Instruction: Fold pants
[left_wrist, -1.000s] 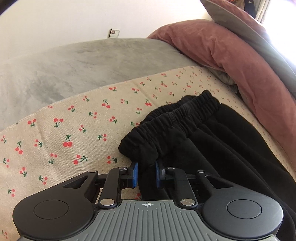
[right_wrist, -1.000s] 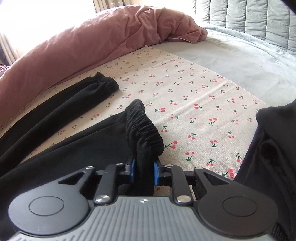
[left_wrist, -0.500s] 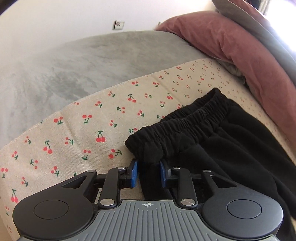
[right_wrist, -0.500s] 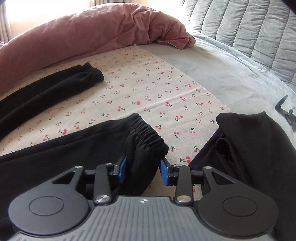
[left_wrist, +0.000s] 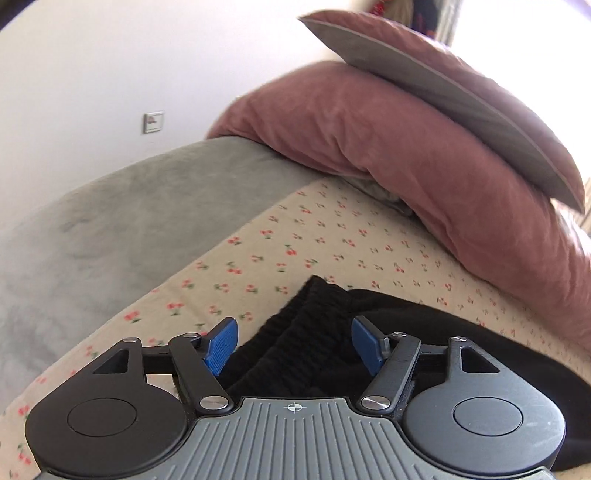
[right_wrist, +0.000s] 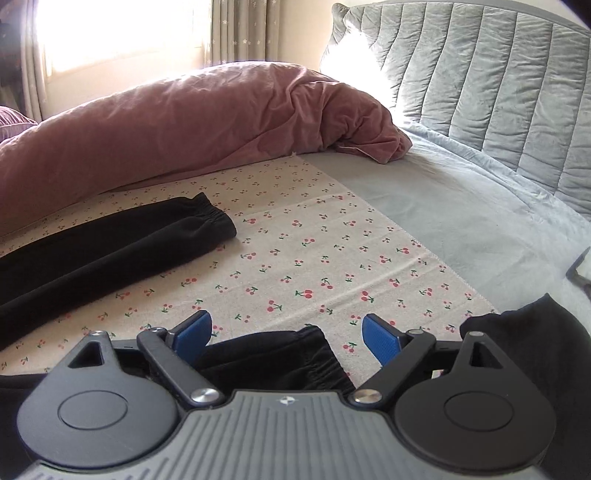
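The black fleece pants (left_wrist: 424, 332) are lying on the cream cherry-print cloth (right_wrist: 314, 266) spread over the bed. The left gripper (left_wrist: 294, 341) is gaping wide over the elastic waistband (left_wrist: 295, 328), gripping nothing. The right gripper (right_wrist: 286, 338) is likewise spreading wide, empty, above a ribbed leg cuff (right_wrist: 280, 354).

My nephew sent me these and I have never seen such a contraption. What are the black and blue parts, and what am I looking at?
They are two hand-held grippers, each carrying a camera that looks along its fingers. One picture comes from the left gripper, the other from the right gripper. Both stand open and hold nothing. Black pants lie on a cherry-print cloth spread over a bed; their elastic waistband sits between the left gripper's blue pads. A pink duvet lies behind.
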